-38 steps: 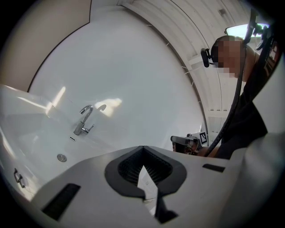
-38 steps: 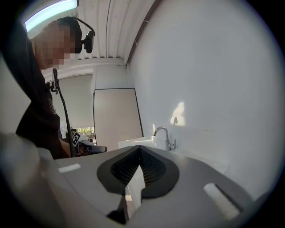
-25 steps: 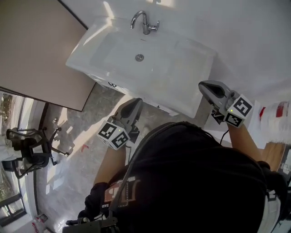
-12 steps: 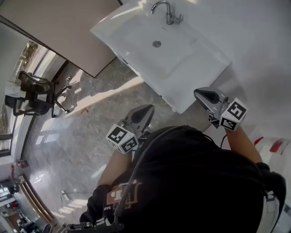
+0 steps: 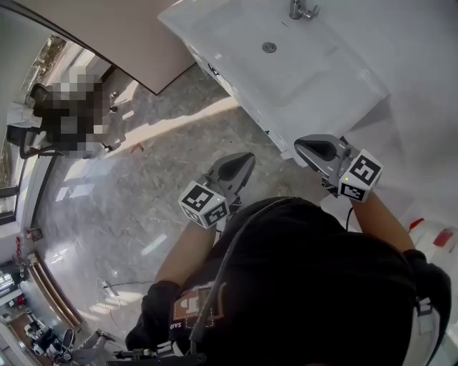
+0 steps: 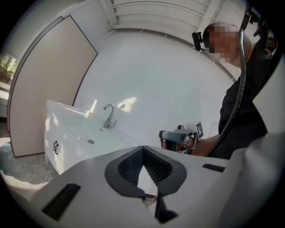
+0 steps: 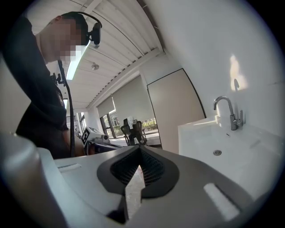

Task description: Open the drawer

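— The left gripper (image 5: 245, 159): how do its jaws stand?
— Pressed together, with nothing between them. It sits just left of centre in the head view, tip aimed toward the upper right, held over the floor (image 5: 136, 186).

— And the right gripper (image 5: 300, 145)?
— The same, jaws together and empty. It is right of centre with its tip pointing left, just beside the lowest corner of the sink (image 5: 315, 86). The left gripper view shows it in the air to the right of the sink, touching nothing. The two tips are near each other but apart.

— What fills most of the head view?
— The person's black top (image 5: 315, 286) takes the lower right. The grey marbled floor takes the left and middle. A white wall (image 5: 422, 86) runs up the right side, and a beige panel (image 5: 122, 28) crosses the upper left.

— Where is the sink?
— Top centre to upper right, a white rectangular basin lying on a slant.

— And the drawer?
— Under the sink. In the head view its front is only a thin white strip along the basin's lower left edge. The left gripper view shows it better: the drawer (image 6: 62, 153) is at the left middle of that frame and looks closed. Neither gripper is on it.

— Smaller bits?
— A chrome tap (image 5: 300, 8) at the top edge, a black handle (image 6: 55, 147) on the drawer front, and the round drain (image 5: 269, 47) in the basin.
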`<state>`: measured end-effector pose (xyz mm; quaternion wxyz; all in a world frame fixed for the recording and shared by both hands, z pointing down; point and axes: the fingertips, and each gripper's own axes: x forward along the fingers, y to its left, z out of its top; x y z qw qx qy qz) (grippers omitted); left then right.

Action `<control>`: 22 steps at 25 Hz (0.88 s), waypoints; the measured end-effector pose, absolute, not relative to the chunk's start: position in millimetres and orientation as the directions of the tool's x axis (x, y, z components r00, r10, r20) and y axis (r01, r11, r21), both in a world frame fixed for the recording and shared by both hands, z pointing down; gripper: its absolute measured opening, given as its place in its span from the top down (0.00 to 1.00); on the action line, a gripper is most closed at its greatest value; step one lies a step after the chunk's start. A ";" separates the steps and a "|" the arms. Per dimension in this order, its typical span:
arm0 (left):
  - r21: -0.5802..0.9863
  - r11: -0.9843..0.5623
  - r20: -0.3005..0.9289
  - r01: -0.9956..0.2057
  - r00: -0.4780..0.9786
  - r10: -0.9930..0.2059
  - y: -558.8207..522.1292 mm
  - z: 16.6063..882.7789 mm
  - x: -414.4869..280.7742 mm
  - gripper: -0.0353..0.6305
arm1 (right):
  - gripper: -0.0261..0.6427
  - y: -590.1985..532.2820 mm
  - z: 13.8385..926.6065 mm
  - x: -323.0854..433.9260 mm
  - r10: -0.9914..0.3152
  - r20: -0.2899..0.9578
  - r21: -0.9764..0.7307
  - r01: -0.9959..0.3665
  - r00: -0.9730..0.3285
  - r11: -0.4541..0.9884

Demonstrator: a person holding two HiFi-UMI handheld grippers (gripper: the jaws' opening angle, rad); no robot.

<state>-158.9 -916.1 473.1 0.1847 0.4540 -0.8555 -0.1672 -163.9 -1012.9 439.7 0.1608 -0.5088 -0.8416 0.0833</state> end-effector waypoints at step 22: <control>0.474 0.444 0.306 -0.760 -0.330 -0.893 -809.6 682.3 -175.2 0.95 | 0.96 -874.3 617.2 -165.5 0.801 0.312 -0.332 0.731 -0.511 0.596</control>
